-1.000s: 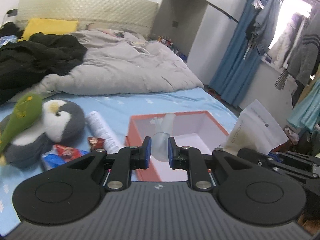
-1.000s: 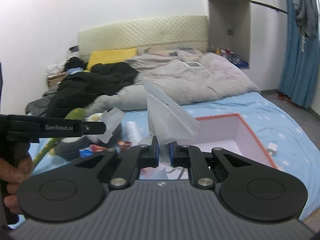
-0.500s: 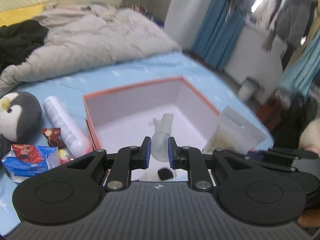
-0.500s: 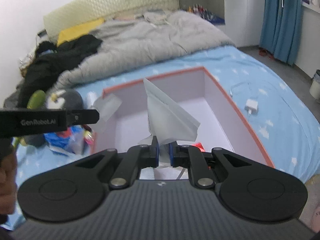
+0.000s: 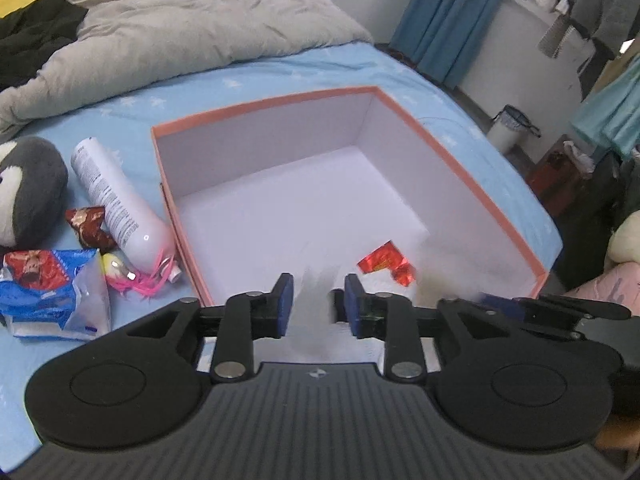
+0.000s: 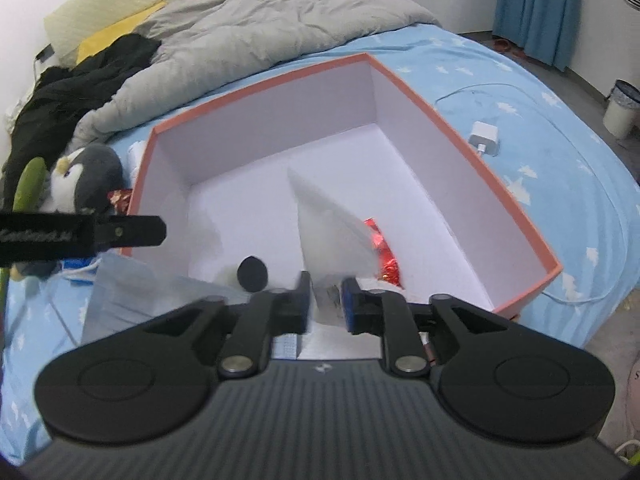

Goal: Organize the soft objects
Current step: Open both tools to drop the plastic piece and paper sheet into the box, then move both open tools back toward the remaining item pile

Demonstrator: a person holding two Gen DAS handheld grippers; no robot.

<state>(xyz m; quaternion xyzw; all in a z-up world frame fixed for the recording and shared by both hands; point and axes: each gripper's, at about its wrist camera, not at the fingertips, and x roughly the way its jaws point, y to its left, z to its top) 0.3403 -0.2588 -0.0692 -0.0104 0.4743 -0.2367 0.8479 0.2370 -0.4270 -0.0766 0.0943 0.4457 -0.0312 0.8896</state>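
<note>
An open orange box with a white inside (image 5: 456, 160) (image 6: 472, 152) sits on the blue bed sheet. A red foil wrapper (image 5: 386, 266) (image 6: 380, 248) lies inside near its front. My left gripper (image 5: 317, 306) hangs over the box's front edge with its jaws parted; a blurred white bag (image 5: 316, 320) shows between and below them. My right gripper (image 6: 325, 304) is over the box front, jaws slightly parted, with a white plastic bag (image 6: 328, 232) still between them. A dark round object (image 6: 252, 274) lies on the box floor.
Left of the box lie a white bottle (image 5: 116, 200), a penguin plush (image 5: 28, 192) (image 6: 86, 178), a blue snack bag (image 5: 52, 292), a pink tasselled toy (image 5: 132, 278) and a brown wrapper (image 5: 88, 226). A grey duvet (image 5: 180, 24) covers the far bed. A charger (image 6: 486, 138) lies right.
Both grippers moved down over the box and their jaws opened. The left one let go of its white bag, which now blurs below it; the right bag has dropped lower into the box.
</note>
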